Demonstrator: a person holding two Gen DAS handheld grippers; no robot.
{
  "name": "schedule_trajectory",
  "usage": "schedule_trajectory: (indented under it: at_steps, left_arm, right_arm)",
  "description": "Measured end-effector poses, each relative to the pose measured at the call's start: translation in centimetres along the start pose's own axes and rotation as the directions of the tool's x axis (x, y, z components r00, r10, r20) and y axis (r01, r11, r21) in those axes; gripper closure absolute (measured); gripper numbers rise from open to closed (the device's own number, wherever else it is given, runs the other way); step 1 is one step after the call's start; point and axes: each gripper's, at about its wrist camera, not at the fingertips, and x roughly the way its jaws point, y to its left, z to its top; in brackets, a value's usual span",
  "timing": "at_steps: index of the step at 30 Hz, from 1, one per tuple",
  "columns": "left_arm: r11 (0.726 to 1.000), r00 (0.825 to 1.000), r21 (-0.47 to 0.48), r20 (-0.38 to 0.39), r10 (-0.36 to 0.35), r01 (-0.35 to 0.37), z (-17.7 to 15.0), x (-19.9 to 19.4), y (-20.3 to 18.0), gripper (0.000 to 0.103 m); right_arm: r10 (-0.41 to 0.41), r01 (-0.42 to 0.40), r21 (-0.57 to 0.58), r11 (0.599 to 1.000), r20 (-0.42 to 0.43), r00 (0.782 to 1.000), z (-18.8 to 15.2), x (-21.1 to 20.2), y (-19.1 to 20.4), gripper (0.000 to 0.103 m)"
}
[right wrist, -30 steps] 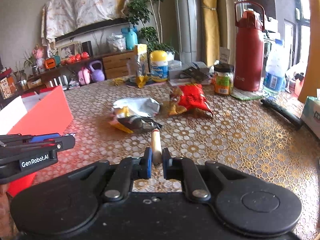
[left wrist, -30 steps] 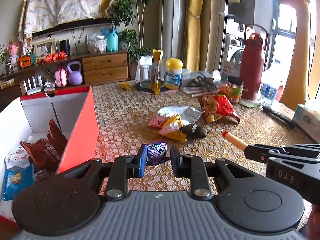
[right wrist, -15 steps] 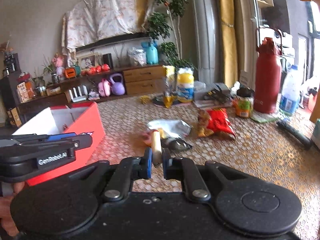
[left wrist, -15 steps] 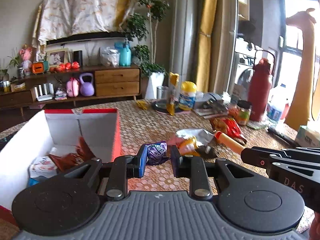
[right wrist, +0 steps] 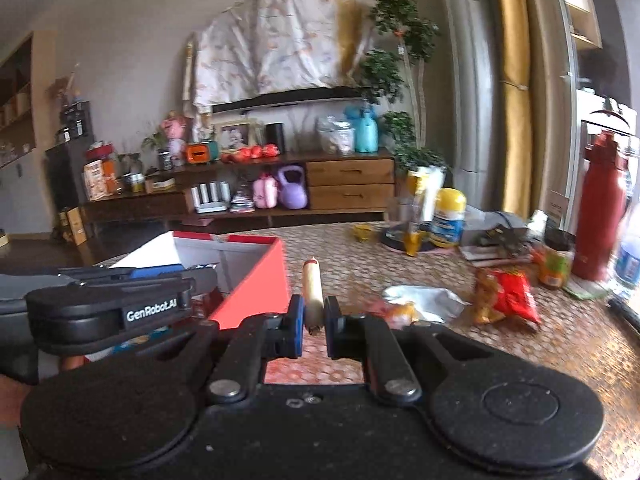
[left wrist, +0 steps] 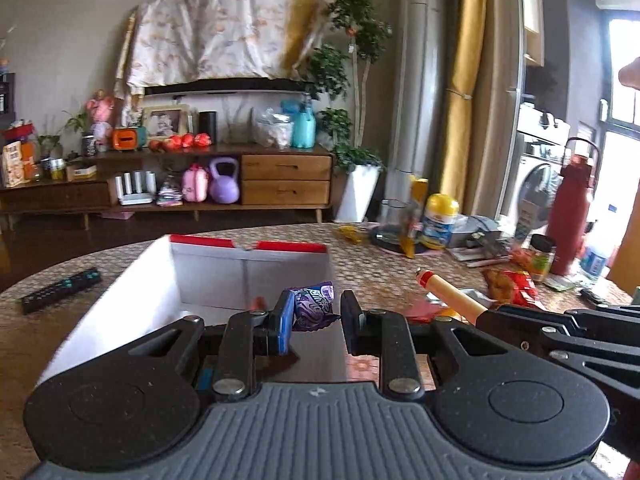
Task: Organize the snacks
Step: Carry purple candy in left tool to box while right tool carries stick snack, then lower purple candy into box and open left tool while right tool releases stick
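The left gripper [left wrist: 314, 316] holds a purple packet [left wrist: 313, 307] at frame centre, above the open box [left wrist: 120, 300]; the packet touches the left pad, with a gap at the right one. The right gripper [right wrist: 314, 314] is clamped on a sausage stick [right wrist: 313, 294], beside the box's red wall [right wrist: 256, 292]. More snacks [right wrist: 504, 294] lie on the table [right wrist: 560, 344], centre right.
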Motion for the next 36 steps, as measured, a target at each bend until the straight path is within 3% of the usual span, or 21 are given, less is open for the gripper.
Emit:
schedule_trajectory:
  at_steps: [16, 29, 36]
  left_arm:
    - [0.987, 0.987, -0.05, -0.067, 0.148, -0.152, -0.7, 1.5, 7.1, 0.078]
    - [0.985, 0.972, -0.049, -0.175, 0.157, -0.168, -2.6, 3.9, 8.9, 0.078]
    - [0.983, 0.964, -0.037, -0.209, 0.166, -0.177, -3.0, 4.8, 9.3, 0.078]
  right_arm:
    - [0.165, -0.17, -0.115, 0.979, -0.054, 0.985, 1.3, 3.5, 7.6, 0.094]
    - [0.165, -0.201, -0.147, 0.969, -0.225, 0.96, -0.2, 8.0, 11.2, 0.094]
    - [0.153, -0.201, -0.162, 0.966, -0.271, 0.95, -0.8, 9.1, 12.0, 0.094]
